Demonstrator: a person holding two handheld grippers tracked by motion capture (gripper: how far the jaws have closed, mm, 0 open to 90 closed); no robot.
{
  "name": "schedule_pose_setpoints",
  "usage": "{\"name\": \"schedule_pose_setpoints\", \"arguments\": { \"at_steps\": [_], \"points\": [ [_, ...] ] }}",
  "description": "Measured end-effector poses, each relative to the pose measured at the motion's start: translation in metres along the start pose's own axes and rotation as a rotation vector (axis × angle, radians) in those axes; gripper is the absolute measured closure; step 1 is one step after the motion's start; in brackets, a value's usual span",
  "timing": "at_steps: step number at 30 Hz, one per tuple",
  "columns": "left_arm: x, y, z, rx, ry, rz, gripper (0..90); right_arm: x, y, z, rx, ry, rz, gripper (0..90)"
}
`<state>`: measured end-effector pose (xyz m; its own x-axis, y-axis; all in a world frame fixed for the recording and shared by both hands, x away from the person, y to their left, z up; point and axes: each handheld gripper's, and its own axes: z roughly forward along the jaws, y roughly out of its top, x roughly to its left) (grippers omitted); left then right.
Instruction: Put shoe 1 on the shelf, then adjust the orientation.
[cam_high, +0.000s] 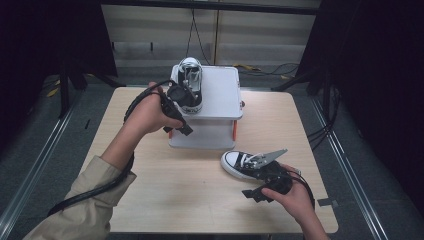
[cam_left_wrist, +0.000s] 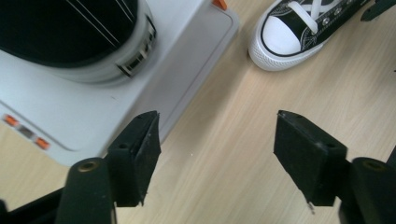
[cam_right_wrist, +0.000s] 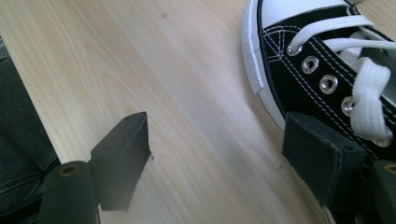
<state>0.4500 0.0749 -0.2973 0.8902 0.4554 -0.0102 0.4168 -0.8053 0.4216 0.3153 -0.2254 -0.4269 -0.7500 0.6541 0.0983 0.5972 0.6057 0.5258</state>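
A black-and-white sneaker (cam_high: 190, 82) stands on a white case (cam_high: 220, 95) at the back of the table; its heel shows in the left gripper view (cam_left_wrist: 88, 42). My left gripper (cam_high: 181, 125) (cam_left_wrist: 217, 126) hangs by the case's front left corner, open, with bare wood between its jaws. A second sneaker (cam_high: 242, 164) (cam_left_wrist: 299, 32) (cam_right_wrist: 327, 60) lies on the table at the front right. My right gripper (cam_high: 257, 192) (cam_right_wrist: 217, 140) is open just beside it, one jaw against the sneaker's side, only tabletop between the jaws.
The wooden table (cam_high: 175, 190) has free room at the front left and centre. The case has orange latches (cam_left_wrist: 219, 3). Cables trail from both grippers, and black curtains and floor rails flank the table.
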Motion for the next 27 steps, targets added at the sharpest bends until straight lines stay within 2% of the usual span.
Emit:
{"name": "schedule_pose_setpoints", "arguments": {
  "at_steps": [2,3,5,15,24,27],
  "points": [
    [-0.001,-0.004,0.003,0.002,-0.006,0.0,29.8,0.0,0.0,0.0,-0.001,-0.001,0.001,23.0],
    [-0.002,-0.01,0.007,0.002,-0.008,-0.015,28.4,0.0,0.0,0.0,0.005,0.002,-0.004,23.0],
    [-0.003,-0.015,0.011,0.008,-0.016,-0.011,27.8,0.001,0.0,0.001,0.006,0.004,-0.004,23.0],
    [-0.011,-0.055,0.042,-0.001,-0.062,-0.078,19.3,-0.002,0.0,-0.003,0.02,-0.006,-0.003,22.9],
    [-0.016,-0.073,0.054,-0.02,-0.09,-0.11,17.8,-0.008,-0.004,-0.013,0.003,-0.026,0.011,22.9],
    [-0.018,-0.079,0.057,-0.016,-0.087,-0.115,17.5,-0.012,-0.007,-0.017,0.0,-0.039,0.012,23.0]
  ]
}}
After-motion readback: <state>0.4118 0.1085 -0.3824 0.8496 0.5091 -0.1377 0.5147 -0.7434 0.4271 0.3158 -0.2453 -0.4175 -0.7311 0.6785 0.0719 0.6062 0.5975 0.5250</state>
